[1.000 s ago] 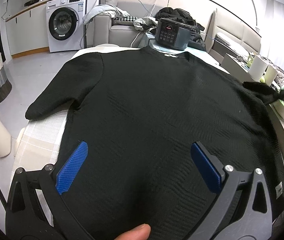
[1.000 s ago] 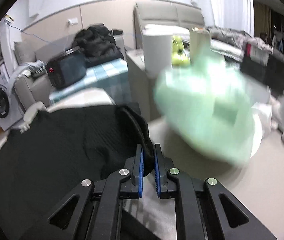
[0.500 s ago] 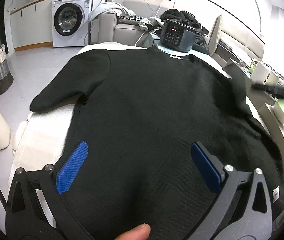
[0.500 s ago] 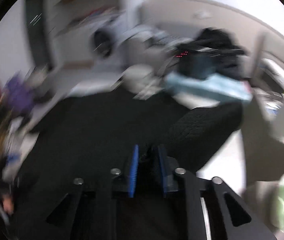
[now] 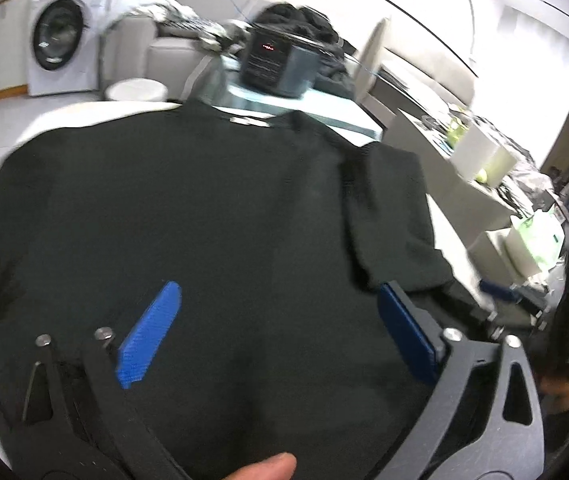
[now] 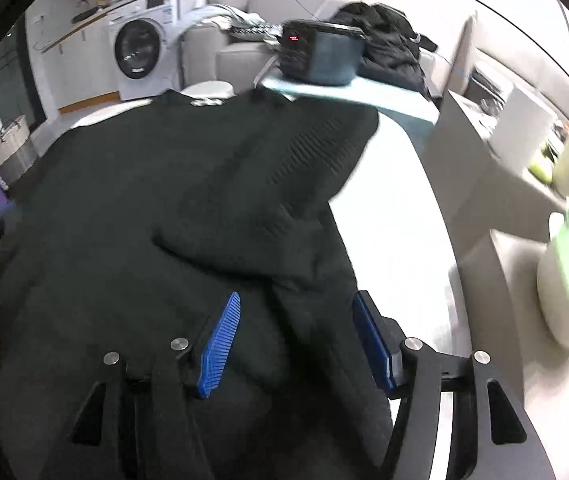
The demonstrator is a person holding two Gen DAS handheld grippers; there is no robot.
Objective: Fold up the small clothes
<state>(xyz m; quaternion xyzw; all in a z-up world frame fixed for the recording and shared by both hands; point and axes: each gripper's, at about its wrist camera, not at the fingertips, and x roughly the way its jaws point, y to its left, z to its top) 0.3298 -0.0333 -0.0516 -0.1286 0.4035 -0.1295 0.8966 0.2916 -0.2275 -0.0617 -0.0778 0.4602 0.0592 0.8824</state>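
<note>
Lying flat on a white table, a black sweater is spread back-up w/ its neck label at the far edge. Its right sleeve is seen folded in over the body, the cuff end resting on the torso just ahead of the right gripper. The other sleeve runs out of the left wrist view at the left edge.

The right gripper is held low over the sweater's right side. Its jaws have just been opening and are seen apart, blue pads clear of the cloth; fabric lies below and between them but is not pinched. In the left wrist view the same gripper is glimpsed at the right edge, blurred, w/ part of a hand under it.

The left gripper is held over the lower middle of the sweater. Its jaws have just been closing a little yet are seen wide apart, nothing gripped, only black knit below. A fingertip shows at the bottom edge of that view.

Beyond the table, a dark appliance w/ a red display is set on a light blue cloth, black clothes piled behind it. A washing machine is placed against the far wall, a grey sofa beside it. Both views are motion-blurred, esp. at the right side.
</note>
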